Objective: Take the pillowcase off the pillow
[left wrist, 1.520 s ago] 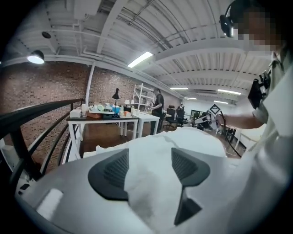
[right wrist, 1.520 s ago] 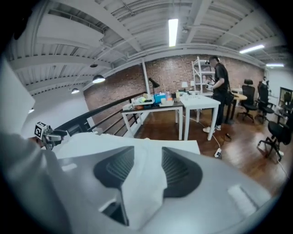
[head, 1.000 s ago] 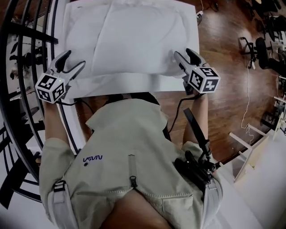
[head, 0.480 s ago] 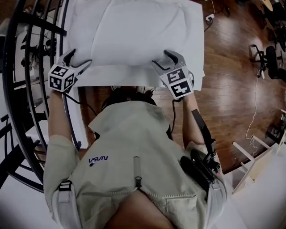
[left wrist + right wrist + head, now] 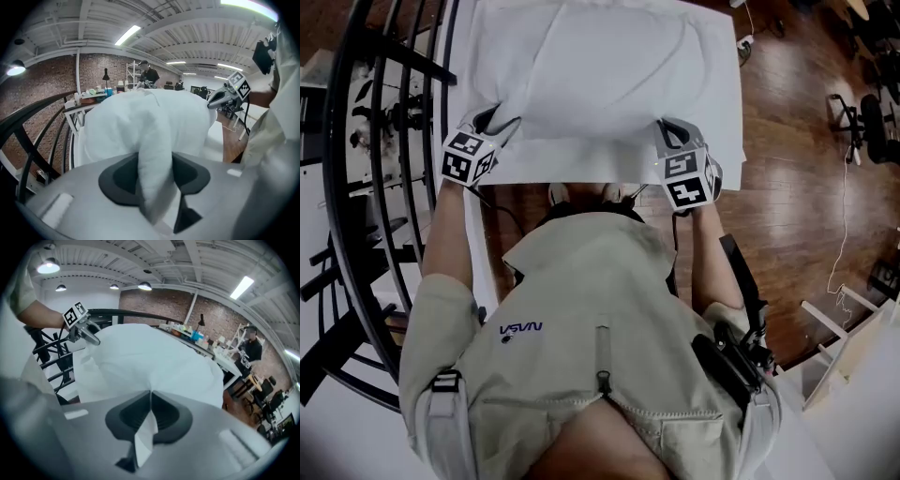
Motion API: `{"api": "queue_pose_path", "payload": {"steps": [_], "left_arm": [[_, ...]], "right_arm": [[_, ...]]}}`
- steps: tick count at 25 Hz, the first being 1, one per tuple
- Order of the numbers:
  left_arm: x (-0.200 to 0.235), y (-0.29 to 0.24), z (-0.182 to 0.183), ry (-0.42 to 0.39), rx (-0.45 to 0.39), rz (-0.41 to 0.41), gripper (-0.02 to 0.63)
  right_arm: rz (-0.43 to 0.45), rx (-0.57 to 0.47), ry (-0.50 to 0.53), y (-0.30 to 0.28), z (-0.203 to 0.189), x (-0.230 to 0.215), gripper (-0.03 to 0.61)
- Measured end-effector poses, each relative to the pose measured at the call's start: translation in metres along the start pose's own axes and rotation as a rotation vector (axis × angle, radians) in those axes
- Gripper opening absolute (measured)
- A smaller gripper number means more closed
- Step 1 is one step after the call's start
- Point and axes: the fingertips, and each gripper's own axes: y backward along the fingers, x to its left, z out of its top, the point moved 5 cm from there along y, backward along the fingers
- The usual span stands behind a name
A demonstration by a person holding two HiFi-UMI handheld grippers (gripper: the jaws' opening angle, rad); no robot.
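A white pillow in its white pillowcase [image 5: 600, 66] lies on a white-covered table [image 5: 581, 171] in front of me. My left gripper [image 5: 492, 120] is at the pillow's near left corner. In the left gripper view its jaws [image 5: 154, 173] are closing, and a thick fold of the pillowcase [image 5: 150, 117] is squeezed between the pads. My right gripper [image 5: 667, 131] is at the near right corner. In the right gripper view it [image 5: 150, 416] is shut on a thin pinch of the pillowcase [image 5: 150, 357], with a pointed flap hanging below the pads.
A black metal railing [image 5: 384, 141] runs close along the table's left side. Wood floor [image 5: 797, 187] lies to the right, with a white cable [image 5: 842, 234] and chairs [image 5: 872, 122]. A cluttered workbench [image 5: 187, 336] and a person [image 5: 146, 75] are far behind the pillow.
Both grippers stood open beside the pillow's near corners. They have moved in onto the corners and closed on the fabric.
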Motion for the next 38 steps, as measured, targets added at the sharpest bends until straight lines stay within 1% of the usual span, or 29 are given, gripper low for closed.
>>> {"api": "queue_pose_path", "payload": {"steps": [4,5,8,14,18,21,23,25,27,28,29,30,31,32,34,35,36,38], "left_arm": [[0.001,0.015,0.011,-0.084,-0.016,0.033,0.139],[0.002,0.020,0.015,-0.096,-0.026,0.042,0.084],[0.010,0.030,0.026,-0.082,-0.055,0.039,0.046],[0.027,0.061,0.042,-0.078,-0.105,0.057,0.032],[0.047,0.086,0.047,-0.028,-0.144,0.082,0.027],[0.056,0.100,0.036,0.042,-0.153,0.087,0.026],[0.057,0.097,0.020,0.107,-0.145,0.071,0.028],[0.049,0.085,0.002,0.165,-0.116,0.041,0.025],[0.037,0.068,-0.016,0.192,-0.069,0.011,0.025],[0.029,0.061,-0.023,0.187,-0.044,0.001,0.026],[0.022,0.057,-0.027,0.172,-0.025,-0.007,0.039],[0.016,0.054,-0.027,0.151,-0.015,-0.012,0.067],[0.011,0.054,-0.026,0.131,-0.014,-0.014,0.102],[0.008,0.056,-0.022,0.115,-0.019,-0.015,0.139],[0.003,0.064,-0.011,0.105,-0.049,-0.021,0.242],[0.002,0.070,-0.005,0.104,-0.066,-0.025,0.294],[0.001,0.078,0.000,0.099,-0.078,-0.027,0.327],[0.000,0.093,0.010,0.072,-0.086,-0.025,0.361]], "right_arm": [[-0.014,-0.021,-0.061,0.008,0.004,-0.004,0.011],[-0.024,-0.028,-0.074,0.012,0.006,-0.007,0.009],[-0.061,-0.032,-0.113,0.018,0.008,-0.023,0.003],[-0.171,0.001,-0.178,0.037,-0.013,-0.061,0.002],[-0.250,0.008,-0.208,0.044,-0.028,-0.090,0.002],[-0.269,0.025,-0.251,0.046,-0.041,-0.104,0.002],[-0.255,0.047,-0.288,0.040,-0.051,-0.106,0.002],[-0.218,0.087,-0.324,0.029,-0.066,-0.101,0.002],[-0.154,0.127,-0.351,0.019,-0.082,-0.091,0.003],[-0.121,0.136,-0.352,0.016,-0.088,-0.084,0.005],[-0.089,0.137,-0.353,0.016,-0.092,-0.078,0.005],[-0.056,0.129,-0.363,0.018,-0.094,-0.073,0.009],[-0.021,0.111,-0.385,0.021,-0.092,-0.071,0.027],[0.013,0.083,-0.411,0.026,-0.088,-0.070,0.059],[0.066,0.006,-0.454,0.039,-0.074,-0.076,0.138],[0.081,-0.040,-0.469,0.047,-0.066,-0.081,0.159],[0.088,-0.089,-0.484,0.056,-0.056,-0.087,0.164],[0.085,-0.182,-0.511,0.071,-0.038,-0.105,0.164]]}}
